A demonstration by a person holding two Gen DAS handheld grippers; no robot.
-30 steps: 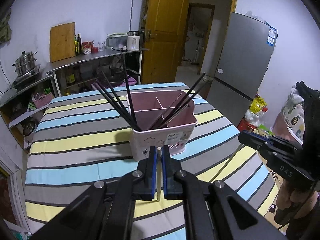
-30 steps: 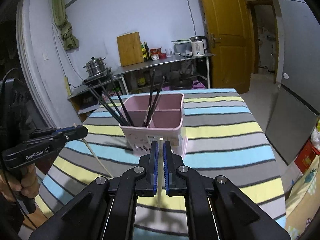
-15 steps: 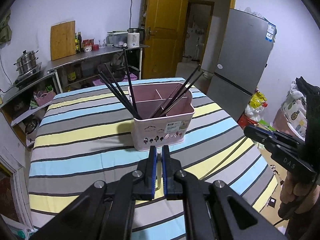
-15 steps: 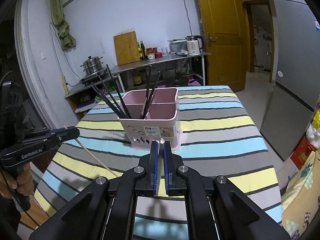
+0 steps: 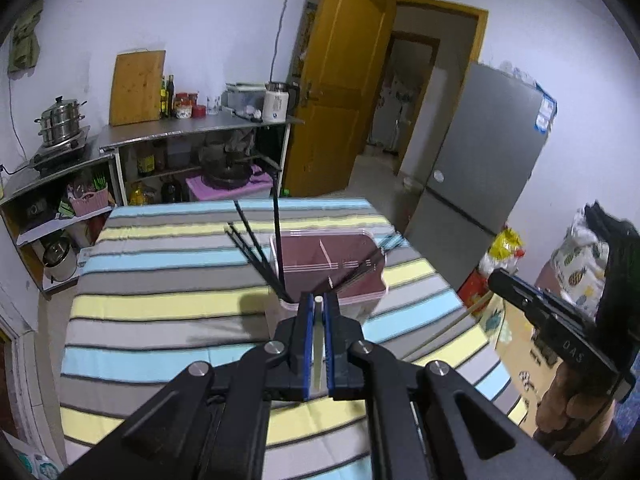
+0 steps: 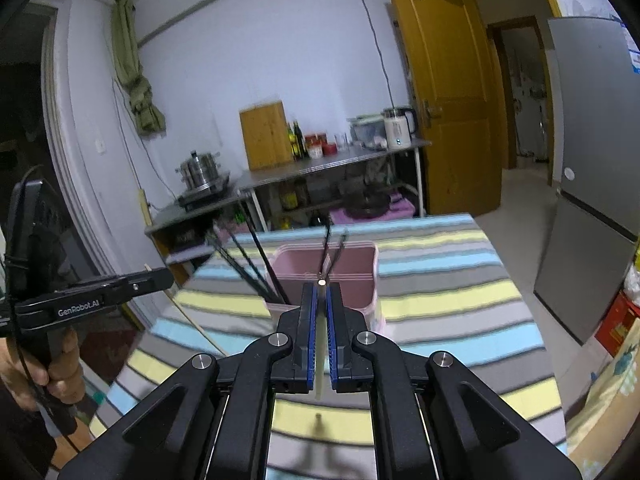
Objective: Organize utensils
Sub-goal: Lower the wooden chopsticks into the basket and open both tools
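1. Above the striped tablecloth, a pale slender chopstick is pinched in each gripper.
2. Each should be lowered upright into the pink divided plastic holder, behind the tips, clear of the black chopsticks.

Dim, bluish indoor light fills the room; the striped surface looks smeared with motion blur, and fisheye edges bend into black corners.
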